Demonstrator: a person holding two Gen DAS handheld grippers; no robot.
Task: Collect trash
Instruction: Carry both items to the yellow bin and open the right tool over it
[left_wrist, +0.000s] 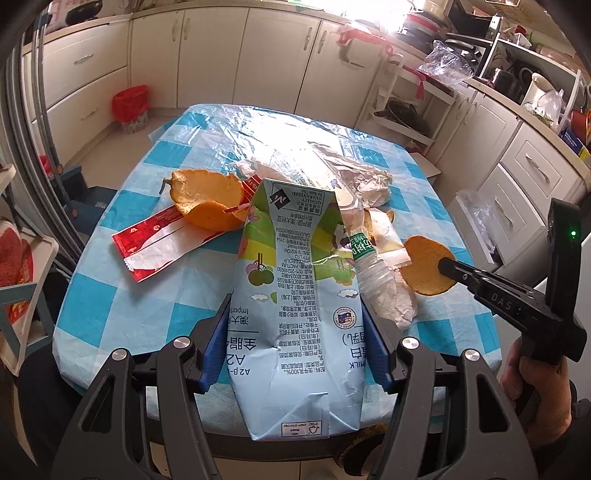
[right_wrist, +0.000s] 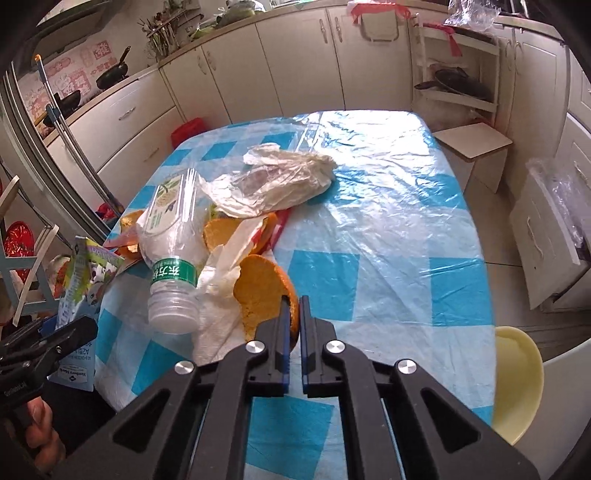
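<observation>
The trash-picking step is going on: the left claw (left_wrist: 295, 332) is gripping the milk carton (left_wrist: 295, 295) over the near edge of the counter (right_wrist: 388, 229), and the right claw (right_wrist: 291, 306) is pinching the orange peel (right_wrist: 262, 291) at its rim, close to that same edge. Next, I think both pieces are needing a lift to a bin. The peel is looking round, bumpy and thin, lying against a white tissue (right_wrist: 214, 317).

Both grippers were black, with triangular cut-outs in the arms, silver round screws at the pivots and blue finger pads (left_wrist: 212, 350). The right gripper (left_wrist: 447, 266), at right of the left-wrist frame, bore white "DAS" lettering and a green light.
</observation>
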